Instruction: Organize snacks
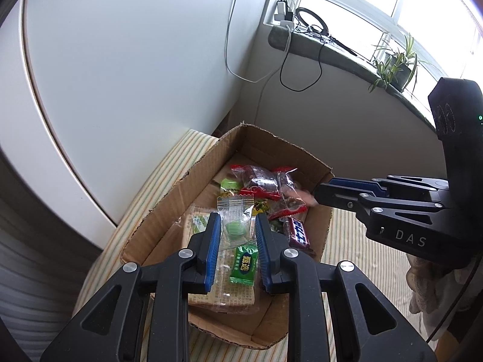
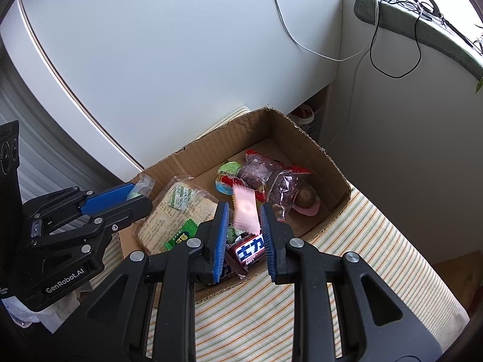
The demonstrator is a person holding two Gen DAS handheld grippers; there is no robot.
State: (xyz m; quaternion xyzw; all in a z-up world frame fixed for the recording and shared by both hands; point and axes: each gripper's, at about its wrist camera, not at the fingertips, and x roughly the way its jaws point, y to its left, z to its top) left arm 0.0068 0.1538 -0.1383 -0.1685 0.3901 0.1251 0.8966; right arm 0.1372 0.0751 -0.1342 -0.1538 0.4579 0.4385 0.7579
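**Both grippers grasp sweets over the snack box**

The pink wrapper (image 2: 247, 211) blurs; its print is unreadable. The left gripper (image 1: 235, 226) clamps a clear packet holding a green sweet (image 1: 235, 221); the right gripper (image 2: 244, 220) pinches the pink one. Both hang above a torn corrugated cardboard box (image 1: 169, 205) of crinkly packets on striped cloth (image 2: 377, 241).

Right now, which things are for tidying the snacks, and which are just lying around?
For the job: cardboard box, clear packet, pink wrapper, chocolate bar, cracker pack.
Lying about: plant, cables, striped cloth.
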